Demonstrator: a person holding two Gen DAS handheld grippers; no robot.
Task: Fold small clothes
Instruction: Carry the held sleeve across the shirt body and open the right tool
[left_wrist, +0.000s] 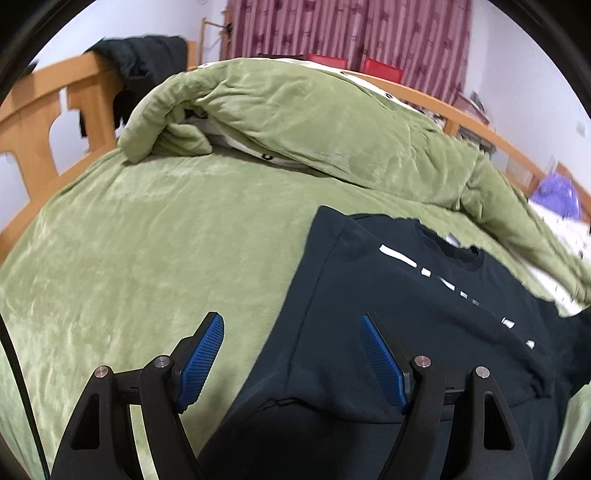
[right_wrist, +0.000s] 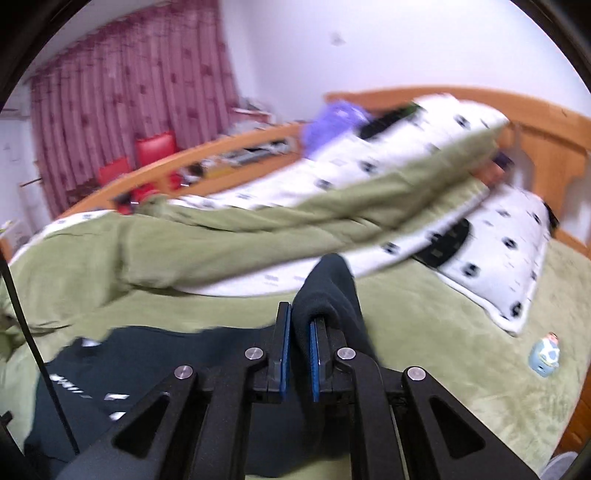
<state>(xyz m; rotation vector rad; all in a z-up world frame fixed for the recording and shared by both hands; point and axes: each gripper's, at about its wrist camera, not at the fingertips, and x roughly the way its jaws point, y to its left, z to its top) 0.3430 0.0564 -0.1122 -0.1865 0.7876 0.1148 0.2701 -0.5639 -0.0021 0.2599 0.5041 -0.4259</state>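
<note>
Right gripper pinches a fold of the dark shirt while the left waits open over its near edge.

In the left wrist view the left gripper (left_wrist: 291, 354) stands wide open and holds nothing; the black T-shirt (left_wrist: 417, 314) lies flat on the green bed cover (left_wrist: 147, 251), spreading from between the fingers toward the far right, its collar at the far end and its white lettering running diagonally. In the right wrist view the right gripper (right_wrist: 297, 350) is closed on a raised fold of the black T-shirt (right_wrist: 328, 291), the rest of the shirt lying to its near left. The lifted part likely needs carrying left across the body, and the right gripper already holds it.
</note>
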